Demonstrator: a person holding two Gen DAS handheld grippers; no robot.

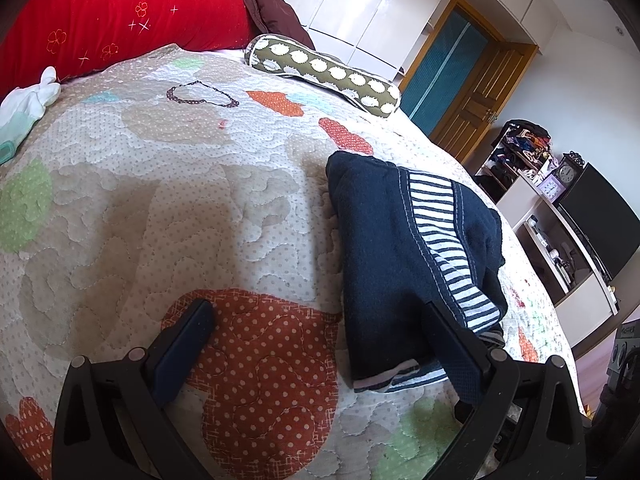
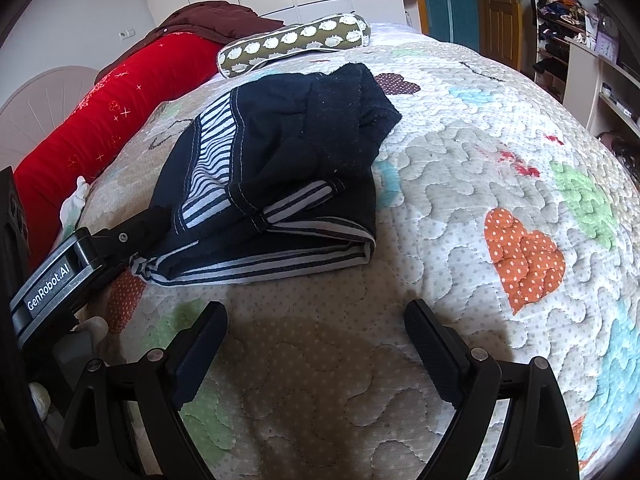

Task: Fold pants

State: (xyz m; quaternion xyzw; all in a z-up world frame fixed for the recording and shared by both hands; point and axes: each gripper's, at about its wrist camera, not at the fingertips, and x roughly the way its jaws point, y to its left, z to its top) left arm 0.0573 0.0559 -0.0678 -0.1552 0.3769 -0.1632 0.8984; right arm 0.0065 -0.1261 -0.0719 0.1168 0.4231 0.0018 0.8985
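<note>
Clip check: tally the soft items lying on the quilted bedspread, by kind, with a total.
Folded navy pants with striped lining: 1
Olive patterned bolster pillow: 1
Long red embroidered cushion: 1
Maroon padded jacket: 1
Small white cloth bundle: 1
Total: 5

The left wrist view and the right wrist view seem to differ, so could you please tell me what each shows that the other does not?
Only the left wrist view shows the clock on the shelf. Only the right wrist view shows the left hand-held gripper from outside, touching the folded navy pants with striped lining, and the pale rounded headboard. Both show the pants, the patchwork quilt, the red pillow and the olive bolster.
</note>
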